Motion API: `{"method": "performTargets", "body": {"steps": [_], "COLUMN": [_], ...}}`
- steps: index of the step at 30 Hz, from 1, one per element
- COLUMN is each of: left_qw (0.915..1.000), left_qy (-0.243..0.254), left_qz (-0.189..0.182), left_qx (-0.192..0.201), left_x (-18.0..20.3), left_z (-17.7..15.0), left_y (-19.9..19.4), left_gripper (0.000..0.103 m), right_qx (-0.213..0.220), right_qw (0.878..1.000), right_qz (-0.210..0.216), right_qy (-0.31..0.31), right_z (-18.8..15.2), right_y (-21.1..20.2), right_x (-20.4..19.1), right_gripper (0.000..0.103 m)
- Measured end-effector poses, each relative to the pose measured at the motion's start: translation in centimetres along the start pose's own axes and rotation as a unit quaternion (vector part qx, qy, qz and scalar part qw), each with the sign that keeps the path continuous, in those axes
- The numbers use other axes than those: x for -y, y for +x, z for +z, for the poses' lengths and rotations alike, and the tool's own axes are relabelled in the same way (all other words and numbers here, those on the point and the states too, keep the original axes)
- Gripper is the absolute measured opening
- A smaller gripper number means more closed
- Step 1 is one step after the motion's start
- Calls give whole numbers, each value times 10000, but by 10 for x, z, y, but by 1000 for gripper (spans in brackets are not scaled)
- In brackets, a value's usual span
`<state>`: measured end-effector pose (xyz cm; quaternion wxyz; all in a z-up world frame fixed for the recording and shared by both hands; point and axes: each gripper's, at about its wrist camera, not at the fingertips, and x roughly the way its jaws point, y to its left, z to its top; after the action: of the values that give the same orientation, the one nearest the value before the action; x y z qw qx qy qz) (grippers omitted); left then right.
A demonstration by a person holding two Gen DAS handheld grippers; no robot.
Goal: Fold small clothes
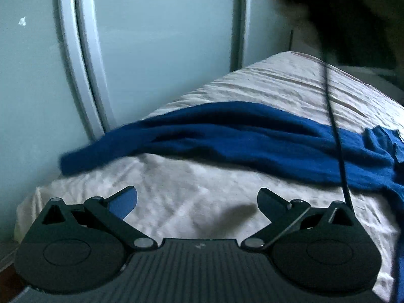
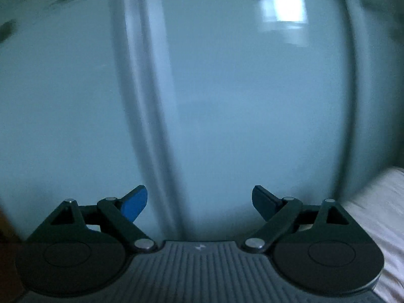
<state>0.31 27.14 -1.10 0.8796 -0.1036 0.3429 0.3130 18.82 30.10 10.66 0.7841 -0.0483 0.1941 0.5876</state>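
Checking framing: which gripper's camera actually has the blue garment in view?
The left gripper: blue garment lies across the bed ahead. The right gripper faces the pale wardrobe door.

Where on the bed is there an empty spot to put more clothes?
The white sheet is bare between the blue garment and the left gripper, and again beyond the garment toward the far corner. The right edge is crowded with bunched blue cloth and a black cable.
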Motion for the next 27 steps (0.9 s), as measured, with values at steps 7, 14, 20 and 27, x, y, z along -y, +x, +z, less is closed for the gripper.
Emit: {"method": "performTargets", "body": {"steps": [7, 14, 20, 27], "left_qw": [9977, 9930, 9743, 9800], "left_qy": [-568, -58, -658, -1952], "left_qz": [370, 1177, 2143, 340], "left_qx": [34, 77, 198, -206], "left_x": [-63, -93, -141, -169], "left_z": [13, 55, 102, 90], "left_y": [13, 59, 78, 34], "left_gripper": [102, 103, 95, 100], "right_qx": [-356, -1582, -1491, -1146], "right_qw": [9956, 9865, 9888, 9770], "right_qz": [-549, 290, -58, -712], "right_qy": [-675, -295, 11, -1649], "right_z": [-69, -149, -157, -145], "right_y": [-73, -90, -86, -61], "right_x": [6, 4, 13, -33], "right_gripper": [91, 91, 91, 90]}}
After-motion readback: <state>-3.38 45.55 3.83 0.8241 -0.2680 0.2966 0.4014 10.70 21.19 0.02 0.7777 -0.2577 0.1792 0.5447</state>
